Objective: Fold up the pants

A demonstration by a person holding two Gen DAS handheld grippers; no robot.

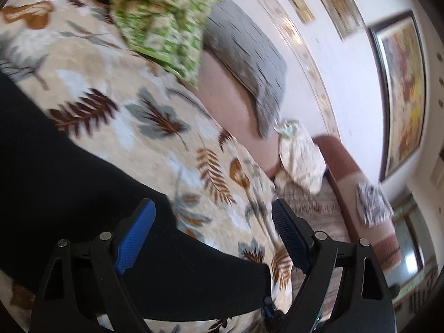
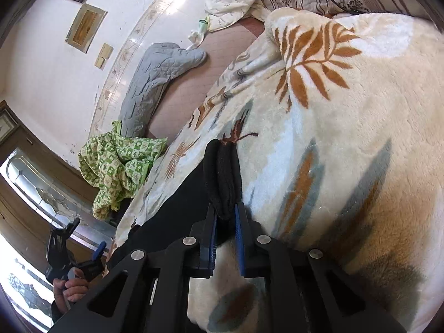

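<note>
The black pants (image 1: 83,194) are being shown spread across the leaf-patterned blanket (image 1: 155,105) that covers the bed, filling the lower left of the left wrist view, with one cloth edge ending near the bottom centre of that frame. The left hand-held gripper (image 1: 211,236) is being held with its blue pads (image 1: 133,241) wide apart; one pad is hanging over the black cloth and the other over the blanket, and nothing is being gripped between them. In the right wrist view a bunched end of the pants (image 2: 222,177) is being pinched at centre frame by the right hand-held gripper (image 2: 225,216), whose fingers are drawn close together on the fabric, the cloth rising in a narrow ridge above the tips. At the lower left of that view the left hand-held gripper (image 2: 75,249) is being seen again, well apart from the pinched end.

The task is being judged as at an early or middle stage: the garment is still lying long rather than as a compact stack, and no finished fold is being shown. How many layers are already lying under the cloth cannot be told. A green checked cloth (image 2: 119,163) and a grey quilted pad (image 2: 155,77) are being left aside in the upper left of the right wrist view
</note>
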